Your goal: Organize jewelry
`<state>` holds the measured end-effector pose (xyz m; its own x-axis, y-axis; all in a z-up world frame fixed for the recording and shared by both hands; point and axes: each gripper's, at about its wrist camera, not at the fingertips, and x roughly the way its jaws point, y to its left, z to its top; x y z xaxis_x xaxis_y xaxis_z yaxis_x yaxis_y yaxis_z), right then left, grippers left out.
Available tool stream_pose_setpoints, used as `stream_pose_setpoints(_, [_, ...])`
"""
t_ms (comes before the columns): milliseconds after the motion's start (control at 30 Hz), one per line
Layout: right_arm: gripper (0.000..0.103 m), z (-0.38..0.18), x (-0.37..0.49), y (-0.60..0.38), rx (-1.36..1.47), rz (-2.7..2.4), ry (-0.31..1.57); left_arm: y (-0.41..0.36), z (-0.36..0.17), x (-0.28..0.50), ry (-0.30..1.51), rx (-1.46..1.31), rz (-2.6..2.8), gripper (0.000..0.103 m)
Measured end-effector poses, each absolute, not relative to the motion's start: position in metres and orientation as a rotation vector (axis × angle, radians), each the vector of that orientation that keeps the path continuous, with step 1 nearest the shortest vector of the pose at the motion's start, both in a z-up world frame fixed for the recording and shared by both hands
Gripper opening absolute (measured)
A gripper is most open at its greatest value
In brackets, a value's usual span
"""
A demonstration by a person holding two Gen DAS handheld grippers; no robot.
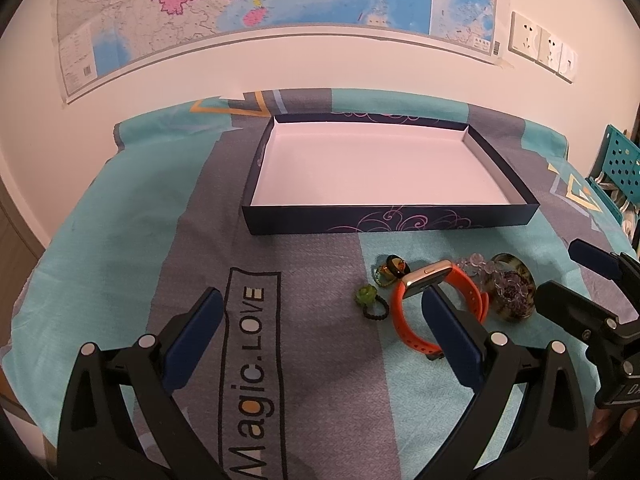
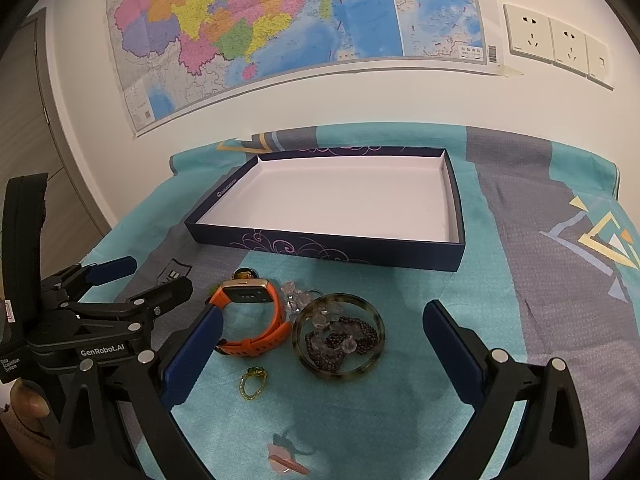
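Note:
A dark blue box lid with a white, empty inside lies on the cloth. In front of it lie an orange-strapped watch, a tortoiseshell bangle with dark and clear bead bracelets inside it, a green ring on a black band, a yellow-green ring and a dark ring. My left gripper is open and empty, left of the watch. My right gripper is open and empty, its fingers astride the bangle and the watch.
A teal and grey cloth printed "Magic.LOVE" covers the table. A pink item lies near the front edge. A map and wall sockets are on the wall behind. A teal perforated rack stands at the right.

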<state>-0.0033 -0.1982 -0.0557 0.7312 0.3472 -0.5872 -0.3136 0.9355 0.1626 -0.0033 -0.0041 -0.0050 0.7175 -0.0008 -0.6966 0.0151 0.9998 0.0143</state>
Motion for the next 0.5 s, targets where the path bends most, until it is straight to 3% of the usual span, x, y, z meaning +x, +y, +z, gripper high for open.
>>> stream_pose_setpoints(500, [0.097, -0.0558, -0.0026, -0.1987, 0.056, 0.363, 0.659, -0.0052, -0.0053, -0.0015, 0.776, 0.022, -0.013, 0.098])
